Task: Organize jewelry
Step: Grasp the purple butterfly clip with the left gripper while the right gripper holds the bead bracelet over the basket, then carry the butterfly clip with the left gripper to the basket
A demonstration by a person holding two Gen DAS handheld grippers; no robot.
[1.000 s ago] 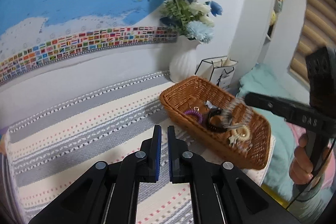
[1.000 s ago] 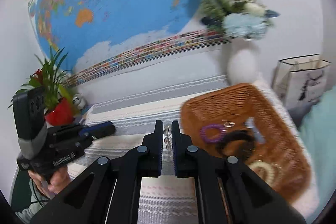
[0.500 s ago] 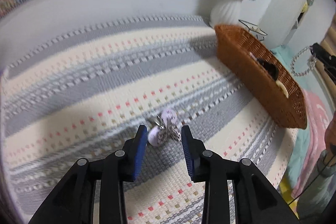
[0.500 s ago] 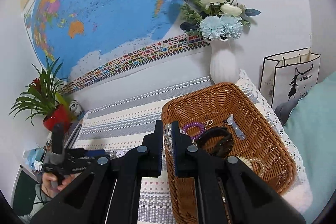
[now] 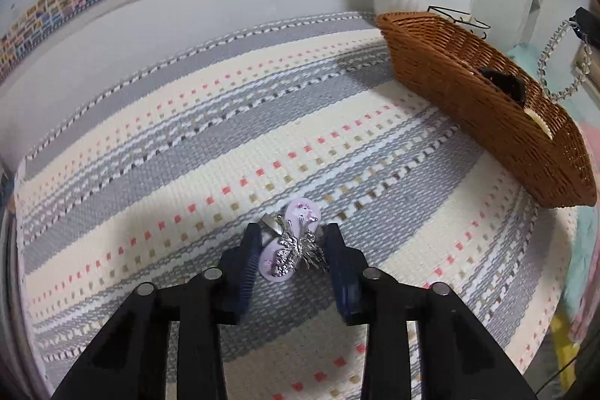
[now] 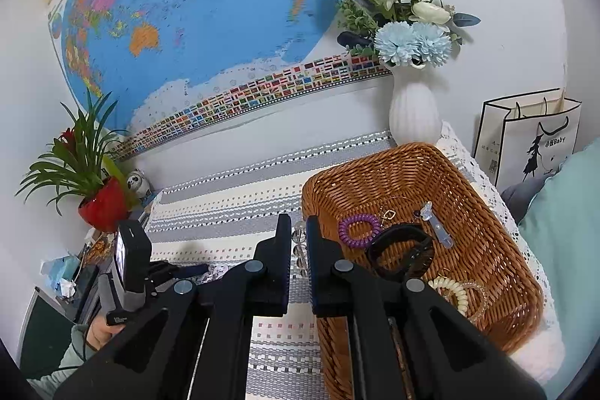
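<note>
My left gripper (image 5: pixel 292 242) is open and low over the striped cloth, its fingers on either side of a lilac and silver hair clip (image 5: pixel 292 244) lying flat. My right gripper (image 6: pixel 299 235) is shut on a clear bead bracelet (image 6: pixel 299 248), held above the left rim of the wicker basket (image 6: pixel 487 223). The bracelet also shows in the left wrist view (image 5: pixel 558 62), hanging above the basket (image 5: pixel 468 107). The basket holds a purple coil tie (image 6: pixel 358 225), a black band (image 6: pixel 399 250), a cream coil tie (image 6: pixel 453 293) and a small clip (image 6: pixel 437 225).
A white vase of flowers (image 6: pixel 412 115) stands behind the basket against the wall. A red potted plant (image 6: pixel 101 201) and a panda figure (image 6: pixel 137 182) stand at the cloth's far left. A paper bag (image 6: pixel 532 137) is to the right.
My left gripper has opened, tipped down and dropped to the cloth around the hair clip. My right gripper has carried the bracelet over to the basket's left rim.
</note>
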